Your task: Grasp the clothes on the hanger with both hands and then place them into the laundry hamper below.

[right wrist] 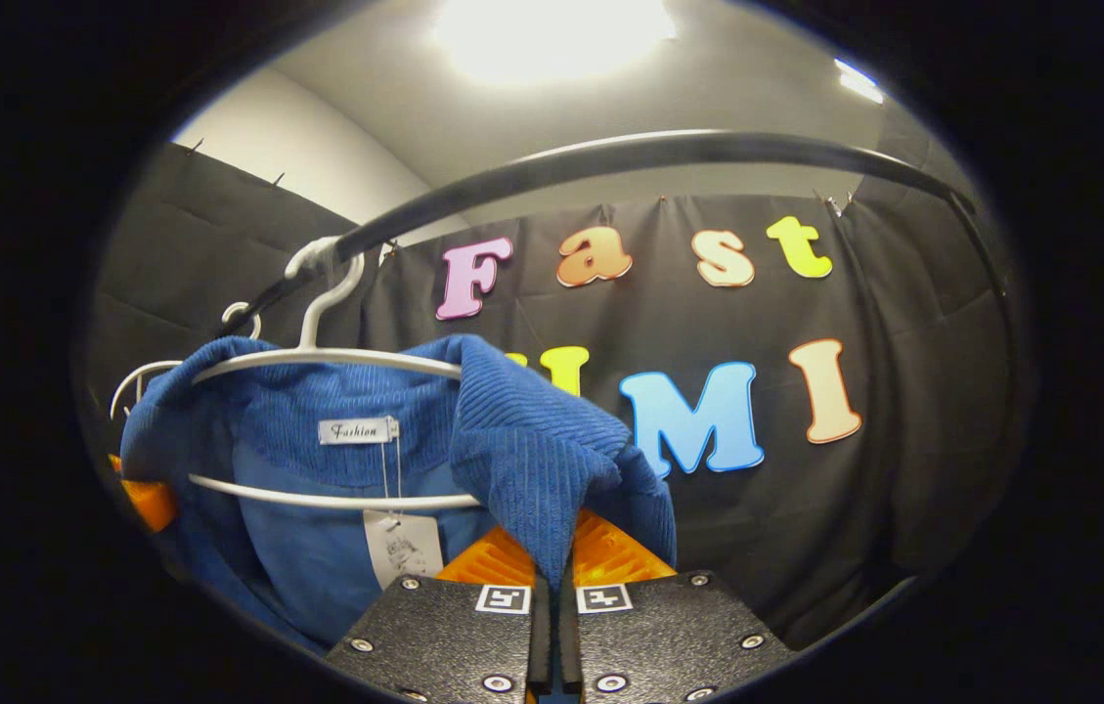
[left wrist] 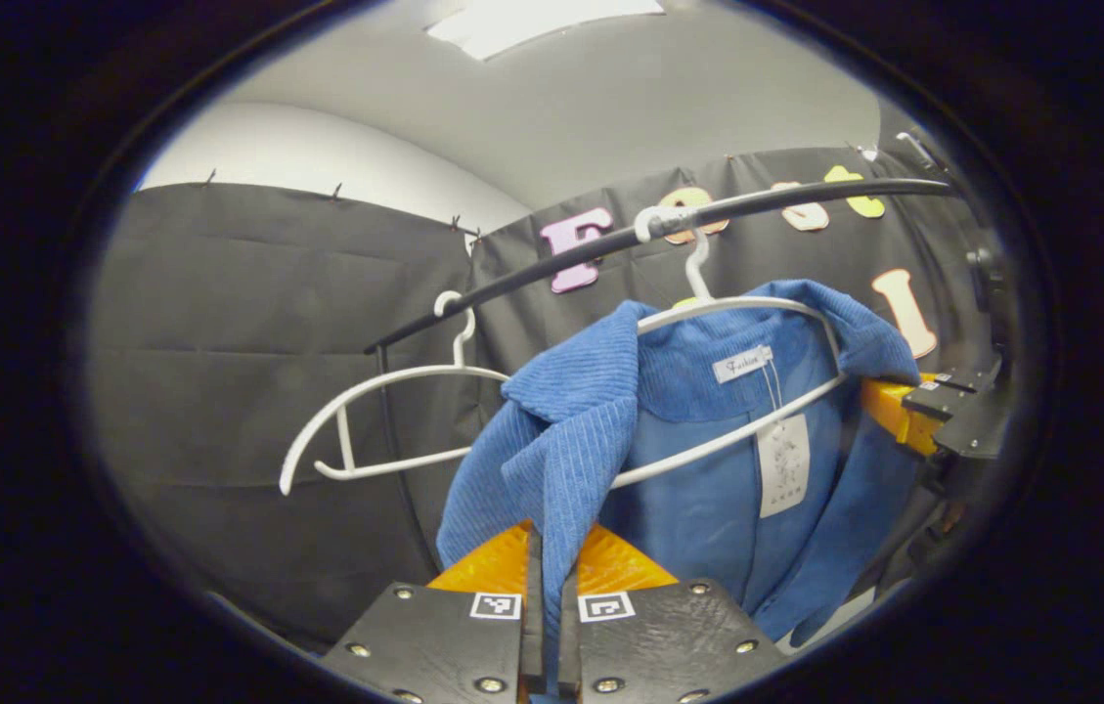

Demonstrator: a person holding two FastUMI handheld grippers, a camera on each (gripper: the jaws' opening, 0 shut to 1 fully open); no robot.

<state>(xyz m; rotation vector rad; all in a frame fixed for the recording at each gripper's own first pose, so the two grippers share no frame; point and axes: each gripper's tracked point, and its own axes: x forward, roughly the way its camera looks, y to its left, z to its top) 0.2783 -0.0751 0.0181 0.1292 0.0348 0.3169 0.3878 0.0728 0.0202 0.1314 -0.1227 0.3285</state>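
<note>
Blue jacket [left wrist: 708, 489]: hangs on white hanger [left wrist: 737, 323] from black rail [left wrist: 610, 240]. Left gripper [left wrist: 552, 587] clamped on one collar edge; right gripper [right wrist: 552, 577] clamped on the other. Second hanger [left wrist: 385, 420] bare.

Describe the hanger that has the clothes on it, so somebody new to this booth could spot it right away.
Find the black rail curving across the booth's cloth wall; two white hangers hook over it. The loaded hanger carries a blue corduroy jacket with a white neck label, pinched by the left gripper and right gripper. The empty hanger beside it is bare.
</note>
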